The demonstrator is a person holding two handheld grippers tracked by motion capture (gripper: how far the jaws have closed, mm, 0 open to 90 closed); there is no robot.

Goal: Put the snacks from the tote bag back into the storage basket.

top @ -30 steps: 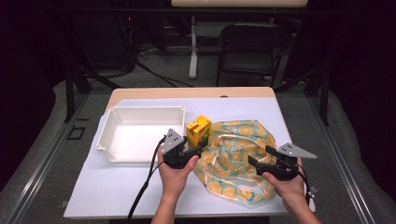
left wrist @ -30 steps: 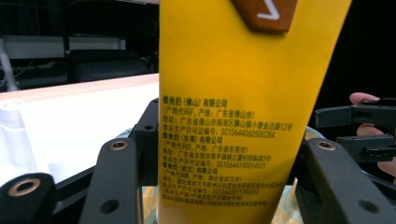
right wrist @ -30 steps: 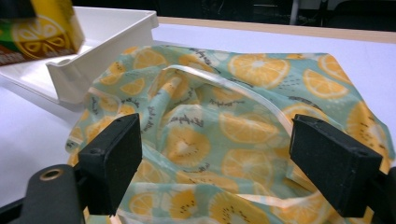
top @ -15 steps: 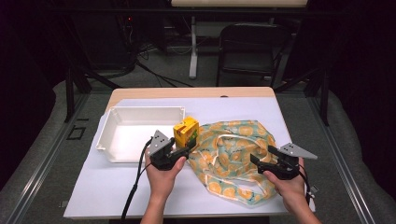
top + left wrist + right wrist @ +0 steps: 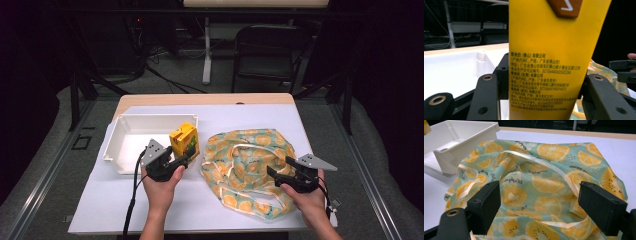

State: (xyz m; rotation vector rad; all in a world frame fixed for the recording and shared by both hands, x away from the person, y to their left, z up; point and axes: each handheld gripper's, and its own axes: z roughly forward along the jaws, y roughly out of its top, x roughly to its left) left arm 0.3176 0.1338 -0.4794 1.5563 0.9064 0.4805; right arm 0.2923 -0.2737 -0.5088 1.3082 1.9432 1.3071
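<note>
Yellow carton in left gripper

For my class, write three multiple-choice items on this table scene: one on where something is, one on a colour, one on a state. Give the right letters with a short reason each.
1. Where is the white tray relative to the fruit-print bag?
A. on the side of the left gripper
B. on the side of the right gripper
C. on top of the bag

2. What colour is the carton?
A. blue
B. yellow
C. red

3. How do the jaws of the right gripper stand?
A. shut on the carton
B. clamped on the tray's rim
C. open, apart over the bag

Answers:
1 A, the high view shows the tray at the left, by the left gripper.
2 B, its yellow face stands between the left gripper's jaws.
3 C, the right gripper view shows both jaws wide apart with the bag beyond them.
</note>
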